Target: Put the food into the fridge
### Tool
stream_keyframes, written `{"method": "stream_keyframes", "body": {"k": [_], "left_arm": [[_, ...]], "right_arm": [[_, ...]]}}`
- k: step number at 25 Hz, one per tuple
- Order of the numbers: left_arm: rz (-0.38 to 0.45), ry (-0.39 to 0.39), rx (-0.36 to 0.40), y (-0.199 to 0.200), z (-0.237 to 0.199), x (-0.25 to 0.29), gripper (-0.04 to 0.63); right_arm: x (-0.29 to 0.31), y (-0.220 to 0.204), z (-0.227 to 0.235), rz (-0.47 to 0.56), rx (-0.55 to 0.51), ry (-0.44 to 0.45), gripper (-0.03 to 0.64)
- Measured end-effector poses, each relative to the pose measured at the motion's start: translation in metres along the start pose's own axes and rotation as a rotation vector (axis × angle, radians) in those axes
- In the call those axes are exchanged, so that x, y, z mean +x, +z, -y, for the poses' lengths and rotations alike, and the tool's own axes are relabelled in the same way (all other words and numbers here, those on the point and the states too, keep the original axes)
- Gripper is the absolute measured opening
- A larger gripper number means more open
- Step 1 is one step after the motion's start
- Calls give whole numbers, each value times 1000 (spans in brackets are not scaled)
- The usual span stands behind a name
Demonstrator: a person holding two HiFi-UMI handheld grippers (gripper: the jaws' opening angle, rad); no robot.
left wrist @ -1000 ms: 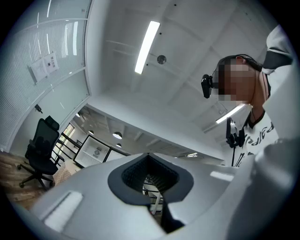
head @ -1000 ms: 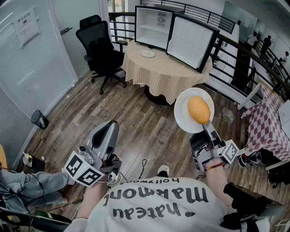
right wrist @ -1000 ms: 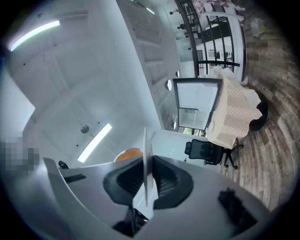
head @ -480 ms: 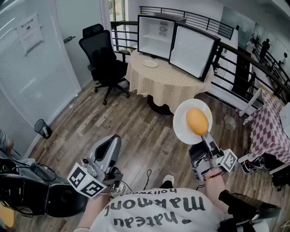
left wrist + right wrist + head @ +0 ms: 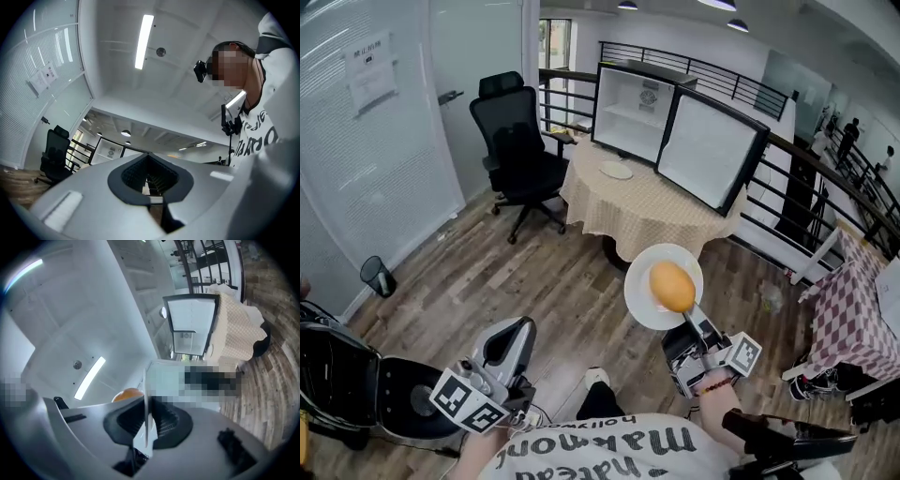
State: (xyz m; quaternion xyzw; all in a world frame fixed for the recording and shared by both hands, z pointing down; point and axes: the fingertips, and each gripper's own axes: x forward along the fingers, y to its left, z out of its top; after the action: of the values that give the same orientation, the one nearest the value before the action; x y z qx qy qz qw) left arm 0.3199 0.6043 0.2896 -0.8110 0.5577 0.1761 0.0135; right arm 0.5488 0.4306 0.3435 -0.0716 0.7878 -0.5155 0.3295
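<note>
Since 1 second ago, carried left and lower in the head view: the white plate (image 5: pixel 641 296), the rounded orange food (image 5: pixel 672 286) on it and the right gripper (image 5: pixel 688 317). Over the same second, lowered toward the bottom edge of that view: the left gripper (image 5: pixel 517 328). Further down the picture than before, too: the fridge (image 5: pixel 635 112) and its table (image 5: pixel 642 214).

Right gripper closed on the near rim of the plate, seen in the right gripper view as a thin white edge (image 5: pixel 146 414) pinched between the 2 dark pads (image 5: pixel 165 420). Orange food (image 5: pixel 126 394) just beyond the jaws there, resting on the plate. Plate held roughly level in the air above the wooden floor (image 5: pixel 525 281), well apart from the table.

Left gripper (image 5: pixel 150 180) closed with nothing between its jaws, pointing up toward the ceiling in its own view.

Fridge standing on the round table with the checked cloth, its door (image 5: pixel 712 150) swung open to the right and the white interior showing. Small white dish (image 5: pixel 617 171) on the cloth just in front of the fridge. Black office chair (image 5: pixel 518 150) beside the table on the left.
</note>
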Motion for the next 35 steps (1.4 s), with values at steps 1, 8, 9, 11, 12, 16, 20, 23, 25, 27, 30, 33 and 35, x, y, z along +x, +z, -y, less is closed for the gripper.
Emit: {"method": "stream_keyframes", "body": {"k": [1,8,9,11,12,16,20,23,25,27,30,33,35], "left_arm": [[5,9,13,3,-11,7,3],[2,-62,65,-3,-66,94,5],[-10,-75,82,-4,-76,111,3],[-22,-84,87,-7,-96,143,5],[-20,-82,70,-8,-107,158,3],[11,-58,-26,-14,-153,197,3],[-47,0,-64,-37,-196,210,3],[-66,50,-80,-54,-219,217,3],[-65,68,-89,-59,-231,223,3],[-72,74,-90,-58,-245,231,3],[-81,73,-118,-63,-276,248,3],[-80,53,-164,-70,-315,268,3],[-85,33,-186,-73,-341,284,3]], "right_arm": [[15,4,10,-5,7,5,37],[111,67,61,-40,1,23,37],[125,77,67,-48,-10,24,37],[151,100,80,-58,-29,24,37],[164,112,86,-60,-32,24,37],[216,145,115,-83,-36,47,37],[253,159,147,-75,-39,63,37],[261,174,172,-31,-47,29,37],[262,188,190,19,-54,-25,34],[269,198,205,64,-63,-77,34],[284,206,224,83,-76,-113,34],[304,213,243,95,-97,-132,34],[320,217,254,109,-104,-147,34]]}}
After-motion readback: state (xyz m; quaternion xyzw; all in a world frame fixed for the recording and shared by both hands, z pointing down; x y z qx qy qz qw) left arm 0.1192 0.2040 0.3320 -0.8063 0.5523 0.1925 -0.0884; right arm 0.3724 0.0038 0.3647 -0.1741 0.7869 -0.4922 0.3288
